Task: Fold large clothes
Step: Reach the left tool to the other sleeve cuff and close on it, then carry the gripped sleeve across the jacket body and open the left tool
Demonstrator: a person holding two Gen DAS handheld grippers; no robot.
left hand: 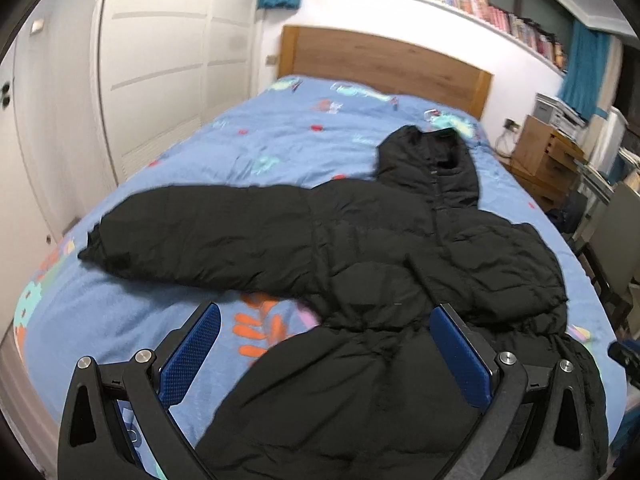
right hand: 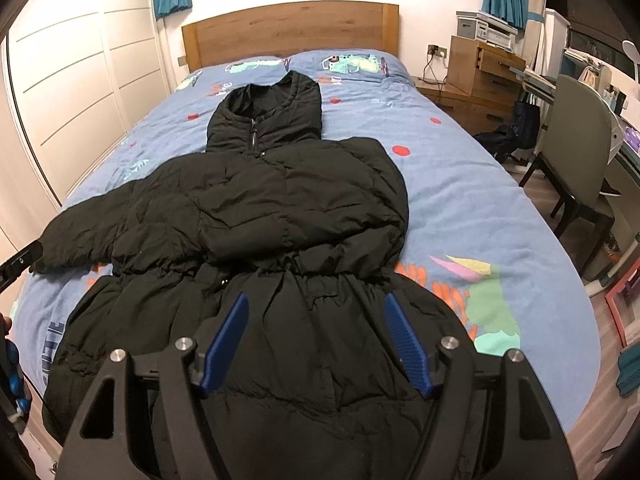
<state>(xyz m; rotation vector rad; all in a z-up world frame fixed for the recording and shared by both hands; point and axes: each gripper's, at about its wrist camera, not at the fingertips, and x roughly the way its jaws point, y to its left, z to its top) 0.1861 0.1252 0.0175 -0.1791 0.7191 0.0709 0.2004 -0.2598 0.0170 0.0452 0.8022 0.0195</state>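
Coat (right hand: pixel 280 216) flat on bed (right hand: pixel 460 184), hood toward headboard (right hand: pixel 288 28). Right sleeve folded in; left sleeve (left hand: pixel 200 236) outstretched. Left gripper (left hand: pixel 324 332), right gripper (right hand: pixel 316 320) released, empty, above hem. Next, likely: grasp left sleeve, fold inward.

We hold the left gripper (left hand: pixel 326 322) tilted downward, jaws wide apart, nothing gripped; the right gripper (right hand: pixel 316 312) likewise angled down, jaws parted, empty.

Open left gripper (left hand: pixel 324 328) hovers over black puffer jacket (left hand: pixel 400 248) spread on blue bedcover (left hand: pixel 280 136).
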